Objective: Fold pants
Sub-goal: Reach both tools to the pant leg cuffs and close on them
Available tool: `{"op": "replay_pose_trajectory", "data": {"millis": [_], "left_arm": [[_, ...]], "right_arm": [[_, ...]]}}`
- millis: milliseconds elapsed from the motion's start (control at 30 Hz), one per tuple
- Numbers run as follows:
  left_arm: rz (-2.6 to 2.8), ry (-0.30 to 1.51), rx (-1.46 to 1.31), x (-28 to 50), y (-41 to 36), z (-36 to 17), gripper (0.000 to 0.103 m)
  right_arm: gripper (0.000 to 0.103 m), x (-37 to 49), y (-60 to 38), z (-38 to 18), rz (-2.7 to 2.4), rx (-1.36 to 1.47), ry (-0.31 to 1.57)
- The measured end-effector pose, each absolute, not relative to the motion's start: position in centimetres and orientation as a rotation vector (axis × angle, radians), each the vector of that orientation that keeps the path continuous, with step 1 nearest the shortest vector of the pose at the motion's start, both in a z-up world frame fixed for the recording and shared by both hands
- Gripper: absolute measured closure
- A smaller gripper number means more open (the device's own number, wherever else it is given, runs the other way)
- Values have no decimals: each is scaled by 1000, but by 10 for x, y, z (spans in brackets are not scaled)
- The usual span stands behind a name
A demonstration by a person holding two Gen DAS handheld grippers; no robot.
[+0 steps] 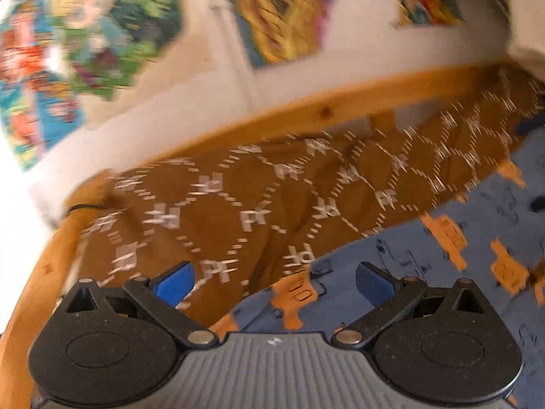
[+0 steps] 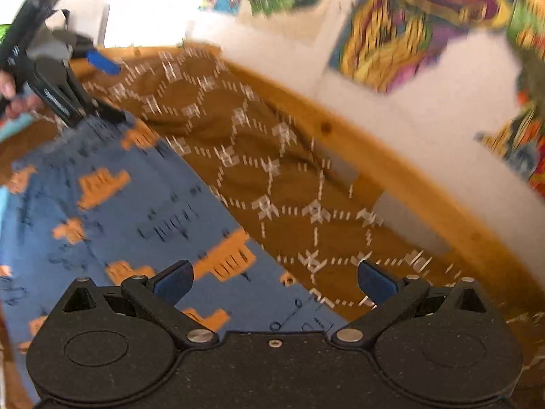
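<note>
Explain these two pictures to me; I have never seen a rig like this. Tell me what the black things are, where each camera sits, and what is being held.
No robot here: a person holds two hand grippers, each with a camera looking along its blue fingers. One picture is from the left gripper, the other from the right gripper, which also shows the left one and the person's hand. Both are open and hold nothing. Blue pants with orange shapes lie on a brown patterned cover, inside a wooden frame. Blurred posters hang on the wall.
</note>
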State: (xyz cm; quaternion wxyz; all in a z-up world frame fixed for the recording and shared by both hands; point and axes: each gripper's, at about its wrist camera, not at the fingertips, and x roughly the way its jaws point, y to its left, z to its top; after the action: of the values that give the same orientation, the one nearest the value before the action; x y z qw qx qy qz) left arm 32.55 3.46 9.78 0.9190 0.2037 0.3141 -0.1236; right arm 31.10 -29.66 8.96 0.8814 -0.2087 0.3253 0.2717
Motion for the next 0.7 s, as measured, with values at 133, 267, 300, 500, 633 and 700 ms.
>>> {"op": "replay_pose_trajectory", "data": {"millis": [133, 267, 300, 500, 633, 700], "left_arm": [[-350, 724, 499, 352, 33, 81, 9], [-384, 768, 540, 367, 36, 75, 14], [-392, 787, 534, 371, 39, 74, 19], [-469, 897, 562, 384, 45, 69, 69], [-468, 906, 615, 382, 39, 65, 95], [-457, 868, 635, 375, 38, 68, 100]], "right_arm": [[21, 348, -297, 57, 606, -406, 764], [27, 378, -289, 37, 653, -429, 806], [27, 386, -289, 33, 676, -412, 822], [29, 427, -280, 9, 779, -301, 950], [68, 429, -273, -3, 807, -313, 982], [82, 423, -271, -2, 828, -313, 968]]}}
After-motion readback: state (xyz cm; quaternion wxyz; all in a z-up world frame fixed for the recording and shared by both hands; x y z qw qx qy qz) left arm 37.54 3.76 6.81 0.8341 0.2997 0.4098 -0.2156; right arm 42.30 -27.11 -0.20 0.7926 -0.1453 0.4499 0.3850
